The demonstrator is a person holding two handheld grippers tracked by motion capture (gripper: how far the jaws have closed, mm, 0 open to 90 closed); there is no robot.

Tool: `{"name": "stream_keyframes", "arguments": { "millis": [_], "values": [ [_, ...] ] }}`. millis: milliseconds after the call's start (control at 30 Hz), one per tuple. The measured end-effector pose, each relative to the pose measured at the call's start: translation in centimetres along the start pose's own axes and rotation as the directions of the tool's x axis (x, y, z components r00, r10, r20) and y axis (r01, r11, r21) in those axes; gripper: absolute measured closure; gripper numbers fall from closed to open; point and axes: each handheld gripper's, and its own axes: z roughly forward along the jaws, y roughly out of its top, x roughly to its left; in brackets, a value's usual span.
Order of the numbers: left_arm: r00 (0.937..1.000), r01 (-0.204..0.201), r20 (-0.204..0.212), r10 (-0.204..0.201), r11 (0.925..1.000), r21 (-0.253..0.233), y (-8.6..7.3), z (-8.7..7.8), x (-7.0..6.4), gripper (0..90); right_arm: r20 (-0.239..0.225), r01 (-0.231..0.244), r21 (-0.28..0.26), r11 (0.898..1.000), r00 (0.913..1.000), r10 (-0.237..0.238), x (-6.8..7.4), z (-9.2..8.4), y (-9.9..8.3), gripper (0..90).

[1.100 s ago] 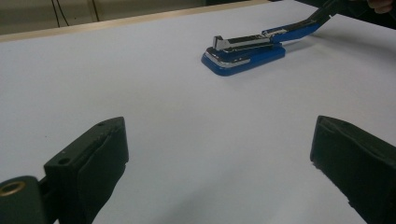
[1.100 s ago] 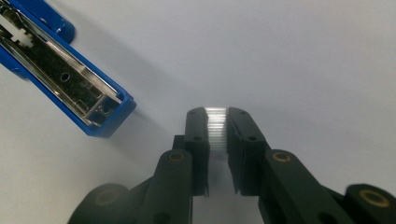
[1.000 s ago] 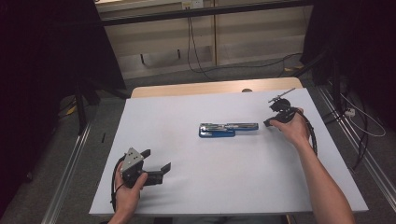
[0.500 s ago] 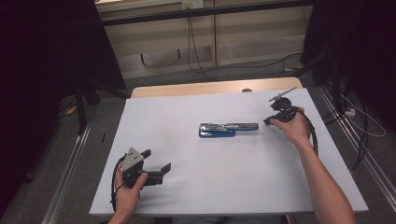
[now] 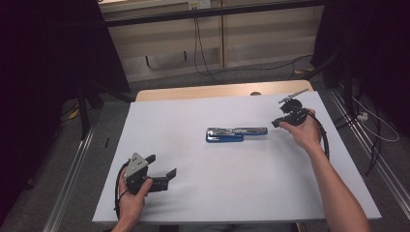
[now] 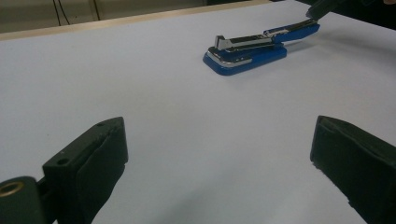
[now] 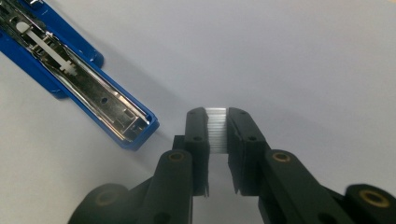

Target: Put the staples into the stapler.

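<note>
A blue stapler (image 5: 236, 134) lies flipped open in the middle of the white table, its metal staple channel (image 7: 79, 79) facing up. Just off the stapler's right end, my right gripper (image 5: 276, 123) is shut on a short silvery strip of staples (image 7: 217, 130), clamped between its pads (image 7: 198, 128). At the front left, my left gripper (image 5: 163, 165) rests on the table with its jaws wide apart and nothing between them. In the left gripper view the stapler (image 6: 254, 46) lies well beyond my left gripper (image 6: 219, 128).
The white sheet (image 5: 203, 193) covers most of a wooden table whose far edge (image 5: 193, 92) shows. Metal rails run along both sides of the table. Cables lie on the floor behind and to the right.
</note>
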Motion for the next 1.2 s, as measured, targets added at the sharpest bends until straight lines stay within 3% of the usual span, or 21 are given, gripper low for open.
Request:
{"name": "stream_keyframes", "arguments": {
  "millis": [367, 833, 1200],
  "values": [
    [0.9999, 0.005, -0.013, -0.005, 0.9999, -0.013, 0.1, -0.1, 0.1, 3.8, 0.01, 0.034, -0.027, 0.999, 0.9994, -0.033, 0.9, -0.2, 0.6, 79.2],
    [0.9998, 0.017, -0.006, -0.018, 0.9998, -0.013, 0.0, -0.1, 0.2, 3.8, -0.035, 0.023, -0.074, 0.997, 0.9991, -0.025, 1.5, -0.7, 1.7, 79.2],
    [0.9998, 0.021, -0.006, -0.021, 0.9997, -0.013, 0.0, -0.1, 0.1, 3.8, -0.052, 0.06, -0.112, 0.992, 0.9964, -0.067, 2.8, -0.6, 2.4, 79.2]
  ]
}}
